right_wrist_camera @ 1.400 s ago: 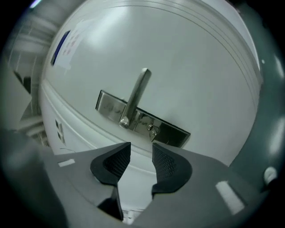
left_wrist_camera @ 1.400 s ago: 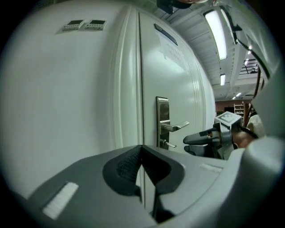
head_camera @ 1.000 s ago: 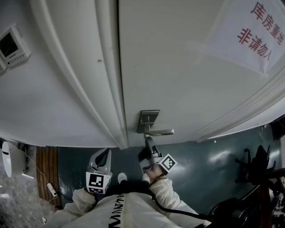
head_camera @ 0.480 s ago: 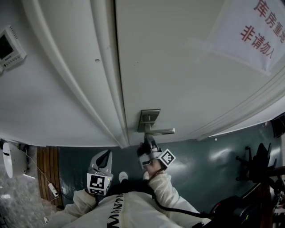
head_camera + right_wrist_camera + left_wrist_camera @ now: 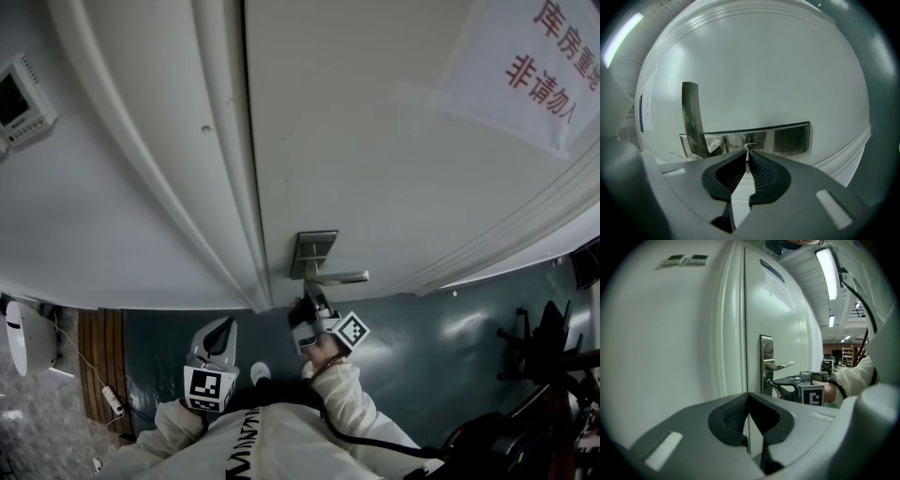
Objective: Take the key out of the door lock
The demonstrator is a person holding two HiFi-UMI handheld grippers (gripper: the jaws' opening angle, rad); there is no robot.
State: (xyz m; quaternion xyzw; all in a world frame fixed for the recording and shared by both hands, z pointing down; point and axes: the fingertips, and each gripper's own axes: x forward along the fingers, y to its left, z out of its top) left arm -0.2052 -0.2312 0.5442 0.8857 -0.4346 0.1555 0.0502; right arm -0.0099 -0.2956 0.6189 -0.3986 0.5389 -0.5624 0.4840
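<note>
The right gripper's [image 5: 747, 159] fingers [image 5: 762, 173] just closed on key [image 5: 747, 151] near door edge [image 5: 251, 187].

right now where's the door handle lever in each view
Head view: door handle, lower centre, pointing right.
Left gripper view: centre-right, pointing right.
Right gripper view: upright bar at left.
Shared landmark: the lock plate it mounts on.

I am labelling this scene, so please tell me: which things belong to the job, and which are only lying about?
Job: key, lock, door, right gripper (jaws just closed on the key).
Not job: left gripper (shut, empty), sign, wall panel, power strip.
</note>
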